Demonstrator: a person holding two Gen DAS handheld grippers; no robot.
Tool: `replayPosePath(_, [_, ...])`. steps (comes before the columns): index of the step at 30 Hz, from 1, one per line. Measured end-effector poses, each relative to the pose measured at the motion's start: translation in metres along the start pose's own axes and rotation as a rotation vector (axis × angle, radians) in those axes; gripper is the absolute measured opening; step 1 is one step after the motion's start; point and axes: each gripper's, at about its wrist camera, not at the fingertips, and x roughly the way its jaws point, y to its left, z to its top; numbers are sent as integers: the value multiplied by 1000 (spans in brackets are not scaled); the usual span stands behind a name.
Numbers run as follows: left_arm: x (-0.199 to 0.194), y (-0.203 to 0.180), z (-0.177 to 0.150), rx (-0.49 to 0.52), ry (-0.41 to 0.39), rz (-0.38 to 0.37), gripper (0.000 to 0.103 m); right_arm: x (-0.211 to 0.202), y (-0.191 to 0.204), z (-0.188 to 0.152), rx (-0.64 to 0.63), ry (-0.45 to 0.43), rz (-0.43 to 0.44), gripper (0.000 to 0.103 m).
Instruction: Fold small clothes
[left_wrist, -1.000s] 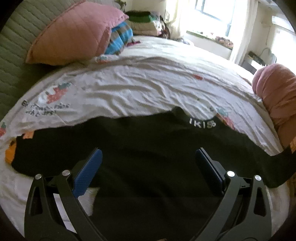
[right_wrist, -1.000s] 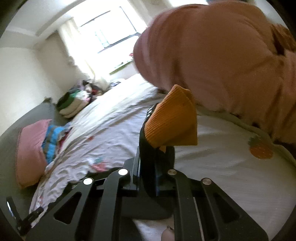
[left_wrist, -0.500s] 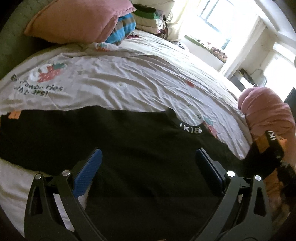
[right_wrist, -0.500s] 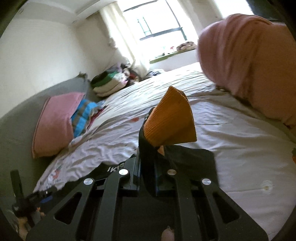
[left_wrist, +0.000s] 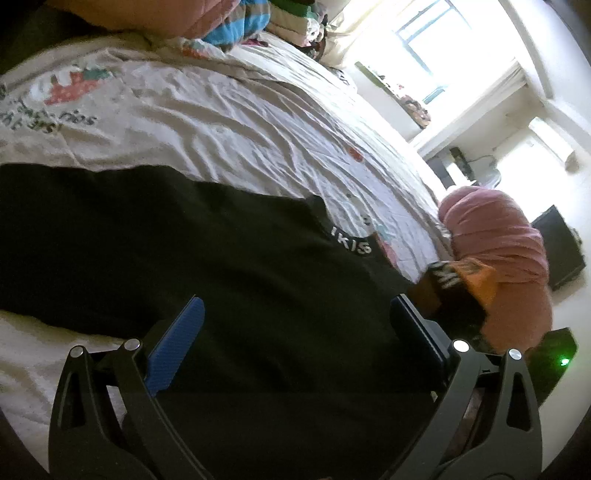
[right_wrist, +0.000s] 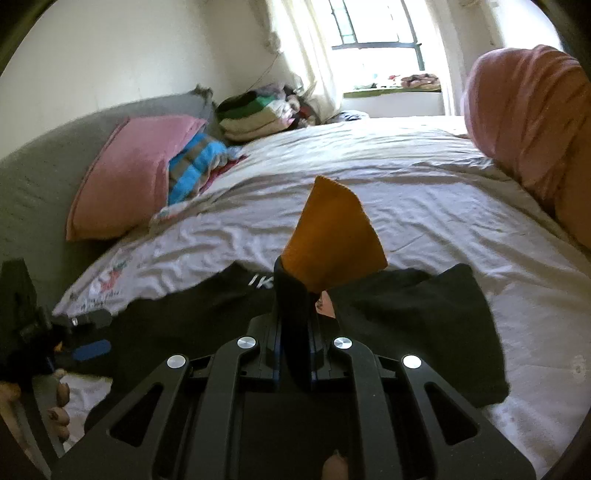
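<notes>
Black garment spread flat on bed sheet. Right gripper fingers clenched on orange cuff, sleeve lifted over garment. Left gripper fingers spread wide, nothing between, hovering above garment's middle.

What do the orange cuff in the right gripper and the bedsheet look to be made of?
Orange cuff: ribbed knit, matte, probably cotton or a blend; fine parallel ridges show and it stands stiffly above the right gripper.
Bedsheet: thin woven fabric, likely cotton, matte; it lies in fine creases with printed strawberry motifs.
Black garment: soft knit by its drape; too dark to confirm.
</notes>
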Motion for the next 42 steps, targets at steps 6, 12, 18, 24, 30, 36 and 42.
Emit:
replayPosePath(6, [11, 11, -5, -66, 47, -82, 94, 21, 32, -17, -71, 64, 37, 9])
replayPosePath(12, [23, 14, -11, -79, 80, -98, 94, 34, 51, -34, -117, 121, 62, 12])
replayPosePath(18, [30, 20, -14, -120, 108, -139, 94, 35, 61, -49, -151, 179, 110, 27])
replayPosePath(24, [36, 14, -19, -98, 138, -135, 94, 15, 72, -59, -194, 207, 201, 48])
replayPosePath(30, [52, -2, -33, -32, 179, -90, 79, -12, 49, -55, -130, 192, 200, 49])
replayPosePath(36, [71, -19, -48, 33, 216, -55, 45, -33, 4, -45, -24, 152, 124, 51])
replayPosePath(42, [62, -28, -47, 92, 164, -66, 6, -45, -30, -39, 33, 126, 57, 51])
